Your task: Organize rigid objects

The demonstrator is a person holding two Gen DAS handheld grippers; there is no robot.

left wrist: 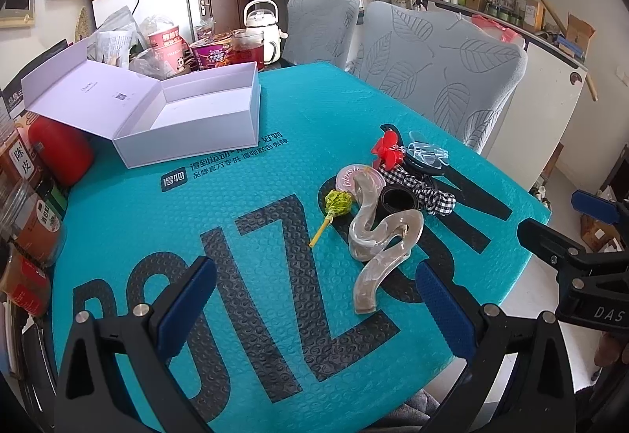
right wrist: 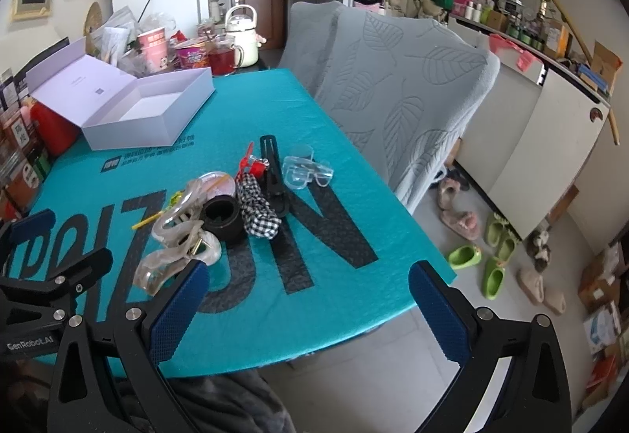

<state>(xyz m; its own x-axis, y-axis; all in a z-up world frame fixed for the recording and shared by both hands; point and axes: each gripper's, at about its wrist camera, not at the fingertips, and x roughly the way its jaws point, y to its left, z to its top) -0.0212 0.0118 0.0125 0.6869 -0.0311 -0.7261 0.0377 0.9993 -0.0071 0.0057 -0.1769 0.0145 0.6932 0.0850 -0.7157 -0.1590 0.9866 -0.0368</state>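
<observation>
Views: only the right wrist cam catches the slippers (right wrist: 496, 261) on the floor.
Grippers: left gripper (left wrist: 314, 299) and right gripper (right wrist: 310, 309) both spread wide, holding nothing.
Pile: hair clips and bits mid teal mat (left wrist: 165, 221), wavy clear clip (left wrist: 379, 242) nearest.
Box: one open white box (left wrist: 188, 111) at the far left corner, well apart from the pile.
Chairs: two grey chairs (left wrist: 440, 63) behind.

Both views are bright and evenly lit by soft daylight, with no harsh glare. The teal table cover (left wrist: 275, 166) ahead of the tongs shows only faint, diffuse shadows under the small clutter; its bubbled surface gives a mild sheen. The white box (left wrist: 188, 111) ahead and to the left looks slightly washed out. Fisheye bending is strong: the table edge and walls curve, and dark vignetting fills the corners. The centre is sharp, while the far shelves and the outer rim are softer. The clear curved clip (left wrist: 377, 248) catches small pale highlights.
</observation>
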